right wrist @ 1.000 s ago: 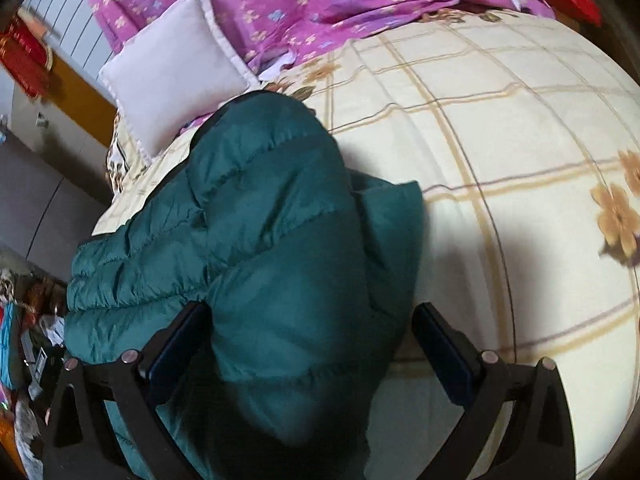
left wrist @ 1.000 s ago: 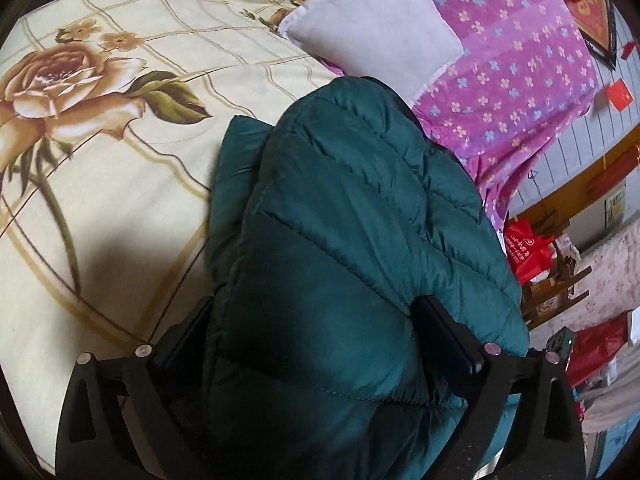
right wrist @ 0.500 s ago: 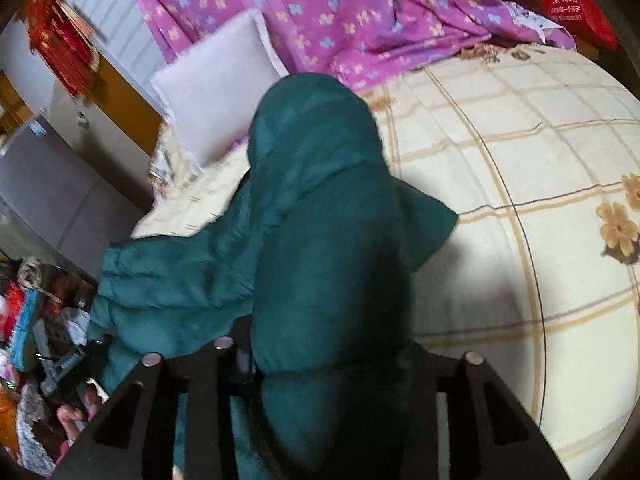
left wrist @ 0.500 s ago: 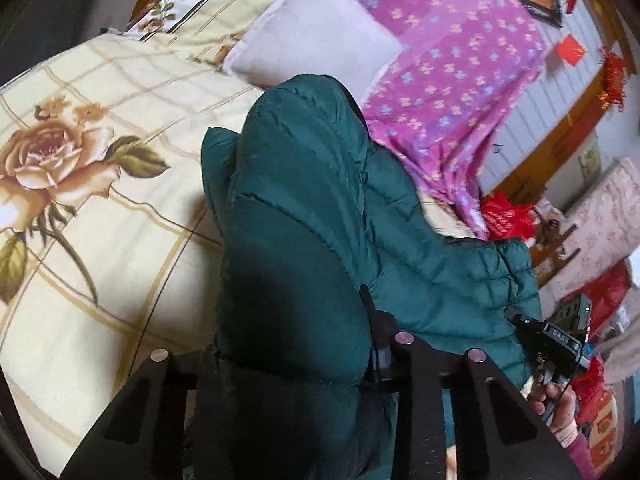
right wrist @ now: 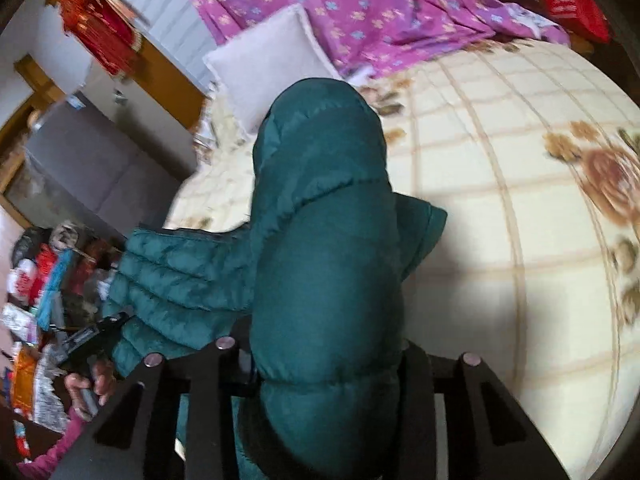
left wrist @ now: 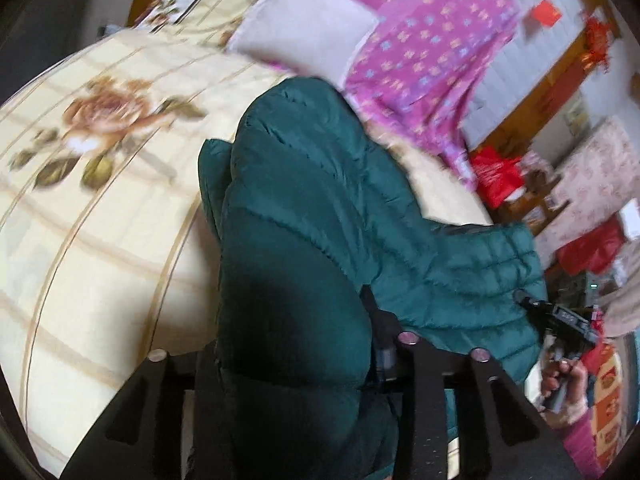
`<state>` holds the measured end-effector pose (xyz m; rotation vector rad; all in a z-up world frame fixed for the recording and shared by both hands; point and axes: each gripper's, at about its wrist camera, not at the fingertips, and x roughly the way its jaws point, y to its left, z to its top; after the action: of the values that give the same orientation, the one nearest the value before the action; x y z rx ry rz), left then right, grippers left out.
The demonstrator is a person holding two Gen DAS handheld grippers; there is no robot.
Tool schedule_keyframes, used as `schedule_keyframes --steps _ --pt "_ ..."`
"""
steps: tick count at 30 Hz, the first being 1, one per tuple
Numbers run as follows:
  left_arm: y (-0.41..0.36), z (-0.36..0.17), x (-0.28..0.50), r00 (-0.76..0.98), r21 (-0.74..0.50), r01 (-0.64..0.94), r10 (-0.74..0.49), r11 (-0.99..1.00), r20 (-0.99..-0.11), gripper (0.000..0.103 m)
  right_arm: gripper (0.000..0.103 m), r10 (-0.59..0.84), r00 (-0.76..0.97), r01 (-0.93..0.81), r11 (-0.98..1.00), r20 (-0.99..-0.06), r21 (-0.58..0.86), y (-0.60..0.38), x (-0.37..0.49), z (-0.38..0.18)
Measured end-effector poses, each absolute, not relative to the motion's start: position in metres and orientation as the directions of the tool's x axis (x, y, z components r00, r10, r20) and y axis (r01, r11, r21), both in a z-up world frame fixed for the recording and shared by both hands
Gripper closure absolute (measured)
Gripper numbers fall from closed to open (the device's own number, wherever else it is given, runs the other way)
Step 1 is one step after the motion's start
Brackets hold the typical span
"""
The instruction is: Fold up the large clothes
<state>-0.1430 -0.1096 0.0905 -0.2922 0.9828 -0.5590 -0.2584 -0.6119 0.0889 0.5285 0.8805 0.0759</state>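
A dark green puffer jacket [left wrist: 320,208] lies on a cream bed with a rose print [left wrist: 100,208]. My left gripper [left wrist: 292,356] is shut on the jacket's near edge, and the fabric bulges up between its jaws. My right gripper [right wrist: 324,364] is shut on the same jacket [right wrist: 320,220] at its near edge. Both hold the near part lifted off the bed. The jacket's far end rests near a white pillow [left wrist: 304,28]. The other gripper and the hand holding it show at each view's edge [left wrist: 560,320] [right wrist: 86,340].
A purple flowered blanket [left wrist: 420,52] lies behind the pillow [right wrist: 268,60]. Red bags [left wrist: 496,176] and clutter stand beside the bed. A grey cabinet [right wrist: 92,172] stands off the bed's side. The cream sheet [right wrist: 520,240] spreads wide beside the jacket.
Both grippers went from open around the jacket to shut on it. They have lifted its near edge and pulled back, bunching the jacket into a tall fold.
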Motion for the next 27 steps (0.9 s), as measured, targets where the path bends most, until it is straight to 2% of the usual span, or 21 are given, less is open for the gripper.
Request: schedule_keyframes --steps 1,2,3,4,7,12,21,27 --pt "-0.110 0.081 -0.143 0.430 -0.450 0.297 -0.539 0.842 -0.724 0.065 0.052 0.228 0.628 0.180 0.887 -0.744 0.424 -0.609 -0.259 0.081" --pt "-0.112 0.069 -0.141 0.434 -0.417 0.276 -0.499 0.866 -0.750 0.059 0.047 0.158 0.601 0.221 0.909 -0.784 0.352 -0.605 -0.258 0.068" --pt "-0.111 0.062 -0.140 0.444 -0.407 0.258 -0.482 0.876 -0.756 0.049 0.034 0.132 0.584 0.242 0.913 -0.801 0.327 -0.604 -0.257 0.061" --pt "-0.109 0.059 -0.141 0.455 -0.408 0.246 -0.477 0.879 -0.752 0.045 0.024 0.109 0.569 0.264 0.914 -0.815 0.307 -0.603 -0.256 0.052" --pt "-0.105 0.065 -0.148 0.485 -0.390 0.231 -0.453 0.891 -0.748 0.045 0.022 0.082 0.583 0.294 0.907 -0.809 0.303 -0.603 -0.262 0.052" --pt "-0.092 0.102 -0.175 0.607 -0.278 0.229 -0.360 0.933 -0.708 0.045 0.022 0.000 0.611 0.311 0.920 -0.792 0.240 -0.603 -0.286 0.084" --pt "-0.102 0.121 -0.218 0.682 -0.168 0.227 -0.280 0.959 -0.675 0.045 0.020 0.072 0.686 0.239 0.918 -0.724 0.318 -0.563 -0.332 0.117" --pt "-0.127 0.121 -0.243 0.692 -0.161 0.243 -0.288 0.956 -0.662 0.045 0.018 0.084 0.712 0.209 0.923 -0.697 0.324 -0.524 -0.353 0.119"
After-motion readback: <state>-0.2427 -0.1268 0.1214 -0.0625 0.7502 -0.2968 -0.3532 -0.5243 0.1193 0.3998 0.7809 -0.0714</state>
